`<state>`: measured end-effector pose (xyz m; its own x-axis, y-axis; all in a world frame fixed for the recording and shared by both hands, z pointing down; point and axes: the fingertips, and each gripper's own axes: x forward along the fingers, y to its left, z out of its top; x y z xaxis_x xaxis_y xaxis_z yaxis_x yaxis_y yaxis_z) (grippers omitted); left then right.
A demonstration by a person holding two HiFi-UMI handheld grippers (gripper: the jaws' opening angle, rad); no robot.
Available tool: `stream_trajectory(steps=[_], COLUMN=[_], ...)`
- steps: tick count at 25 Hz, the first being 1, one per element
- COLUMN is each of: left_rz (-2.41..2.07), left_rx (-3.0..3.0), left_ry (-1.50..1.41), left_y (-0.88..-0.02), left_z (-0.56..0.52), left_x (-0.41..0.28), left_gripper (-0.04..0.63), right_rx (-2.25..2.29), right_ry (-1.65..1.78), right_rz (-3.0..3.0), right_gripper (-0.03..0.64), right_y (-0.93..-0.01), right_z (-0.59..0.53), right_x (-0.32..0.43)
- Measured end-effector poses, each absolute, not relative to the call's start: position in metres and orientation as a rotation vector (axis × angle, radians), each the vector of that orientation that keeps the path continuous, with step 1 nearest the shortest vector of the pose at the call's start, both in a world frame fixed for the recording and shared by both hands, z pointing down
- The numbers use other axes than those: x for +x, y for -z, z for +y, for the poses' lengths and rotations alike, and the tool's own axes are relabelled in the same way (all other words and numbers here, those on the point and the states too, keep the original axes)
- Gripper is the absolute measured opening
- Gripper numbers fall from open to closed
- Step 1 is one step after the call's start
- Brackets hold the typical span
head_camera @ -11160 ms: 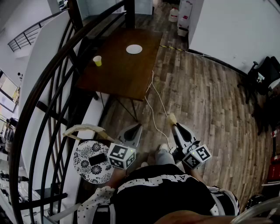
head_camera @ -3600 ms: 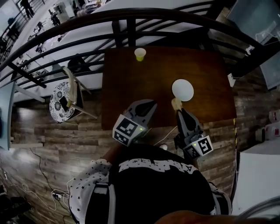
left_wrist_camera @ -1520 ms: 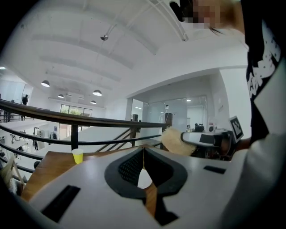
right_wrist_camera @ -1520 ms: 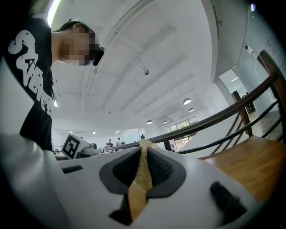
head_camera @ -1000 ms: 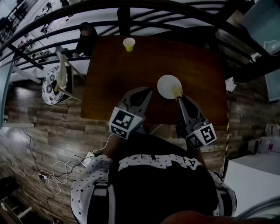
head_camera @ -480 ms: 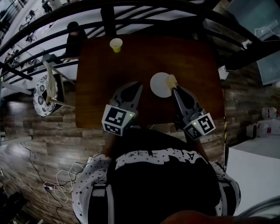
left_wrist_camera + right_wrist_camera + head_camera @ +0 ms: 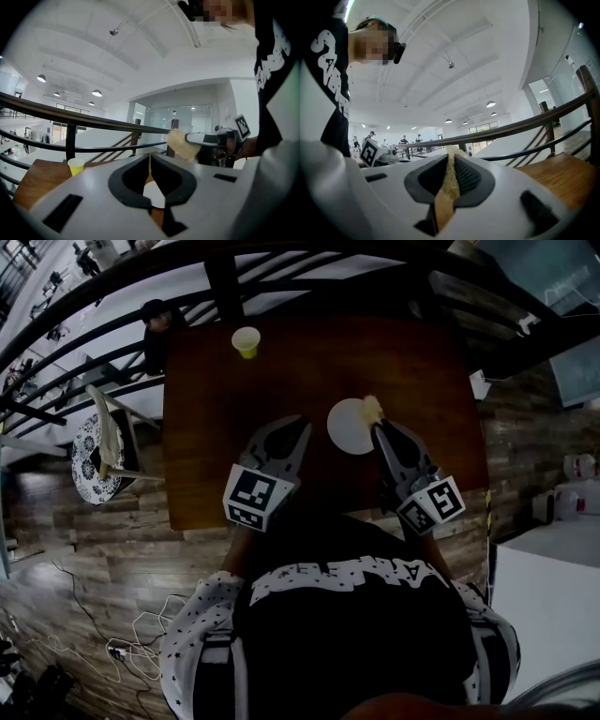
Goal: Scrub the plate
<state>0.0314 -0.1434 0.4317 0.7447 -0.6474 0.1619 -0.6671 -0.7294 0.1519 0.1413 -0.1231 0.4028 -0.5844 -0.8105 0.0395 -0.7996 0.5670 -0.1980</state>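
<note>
A round white plate (image 7: 347, 427) lies on the dark wooden table (image 7: 216, 427), right of centre. My right gripper (image 7: 375, 418) is shut on a yellowish sponge (image 7: 370, 408), which sits at the plate's upper right rim. In the right gripper view the sponge (image 7: 449, 176) fills the gap between the jaws. My left gripper (image 7: 298, 425) hovers just left of the plate, jaws together with nothing between them. In the left gripper view the plate (image 7: 154, 196) shows below the jaws, and the sponge (image 7: 180, 143) and right gripper (image 7: 188, 138) show to the right.
A yellow paper cup (image 7: 246, 341) stands at the table's far left; it also shows in the left gripper view (image 7: 76, 165). A dark metal railing (image 7: 225, 277) runs behind the table. A chair with a patterned round seat (image 7: 91, 451) stands at the left. Cables (image 7: 141, 638) lie on the plank floor.
The person walked up to the table. In the last second the right gripper carried the sponge from the plate's lower right edge up to its upper right rim. The left gripper stayed beside the plate.
</note>
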Motion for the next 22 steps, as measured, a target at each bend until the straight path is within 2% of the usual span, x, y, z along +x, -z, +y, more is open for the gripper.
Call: stream_trajectory(steps=[22], left_rz=[-1.097], left_rx=[2.681], left_ry=[-0.144], left_y=[-0.454], left_z=[-0.173], left_x=[0.023], left_gripper=[0.015], right_rx=[-1.352], right_ry=[0.420], right_rz=[2.813], right_gripper=[0.049], right_y=[-0.441], right_z=[-0.168], right_x=[0.124])
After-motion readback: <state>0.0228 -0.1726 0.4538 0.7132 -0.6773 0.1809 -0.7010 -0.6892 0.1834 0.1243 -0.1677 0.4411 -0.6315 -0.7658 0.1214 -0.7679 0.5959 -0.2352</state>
